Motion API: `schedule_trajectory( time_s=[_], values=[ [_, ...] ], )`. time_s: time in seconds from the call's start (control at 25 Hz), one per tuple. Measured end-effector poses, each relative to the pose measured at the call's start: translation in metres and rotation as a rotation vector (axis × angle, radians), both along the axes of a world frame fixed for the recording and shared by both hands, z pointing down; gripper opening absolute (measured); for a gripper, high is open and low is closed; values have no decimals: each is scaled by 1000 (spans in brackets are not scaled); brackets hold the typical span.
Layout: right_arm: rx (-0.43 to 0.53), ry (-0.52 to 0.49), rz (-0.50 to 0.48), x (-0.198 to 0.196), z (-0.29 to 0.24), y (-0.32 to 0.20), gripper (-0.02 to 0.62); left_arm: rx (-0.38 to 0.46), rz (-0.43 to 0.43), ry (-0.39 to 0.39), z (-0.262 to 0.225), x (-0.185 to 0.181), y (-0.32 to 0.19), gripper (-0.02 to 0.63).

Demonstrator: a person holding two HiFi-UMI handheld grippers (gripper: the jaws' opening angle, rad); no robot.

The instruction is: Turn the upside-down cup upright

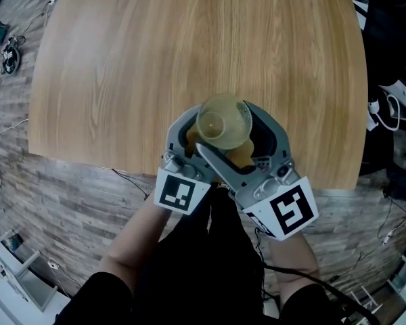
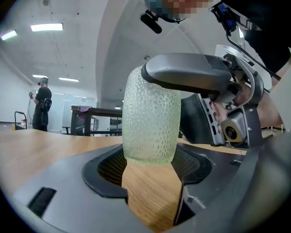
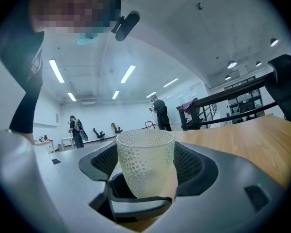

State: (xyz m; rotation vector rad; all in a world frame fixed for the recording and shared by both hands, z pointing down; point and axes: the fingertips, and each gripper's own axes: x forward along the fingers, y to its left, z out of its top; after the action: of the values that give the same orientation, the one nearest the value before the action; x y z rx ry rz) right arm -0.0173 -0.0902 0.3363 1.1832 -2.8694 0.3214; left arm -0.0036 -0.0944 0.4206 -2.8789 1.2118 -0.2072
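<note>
wooden table beneath cup, plank floor around

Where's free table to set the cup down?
The whole tabletop is bare: open wood ahead of the cup to the far edge, wide on the left, narrower on the right. It is crowded only at the near edge, where left gripper and right gripper both bracket the cup.

Bright ceiling lights, fisheye-warped dark corners

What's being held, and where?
The clear dimpled glass cup, gripped by its side walls in the right gripper; the left gripper stands open around it.
</note>
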Motion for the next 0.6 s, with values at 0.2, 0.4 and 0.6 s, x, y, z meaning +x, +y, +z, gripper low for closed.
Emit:
schedule_trajectory(
  time_s=[0.2, 0.4, 0.6],
  values=[
    [-4, -1, 5, 0, -2, 0, 314, 15, 20, -1, -3, 1, 0, 288],
    [2, -20, -17, 2, -4, -1, 314, 20, 36, -4, -5, 1, -1, 287],
    [6, -30, -62, 3, -4, -3, 314, 2, 44, 9, -5, 1, -1, 287]
  ],
)
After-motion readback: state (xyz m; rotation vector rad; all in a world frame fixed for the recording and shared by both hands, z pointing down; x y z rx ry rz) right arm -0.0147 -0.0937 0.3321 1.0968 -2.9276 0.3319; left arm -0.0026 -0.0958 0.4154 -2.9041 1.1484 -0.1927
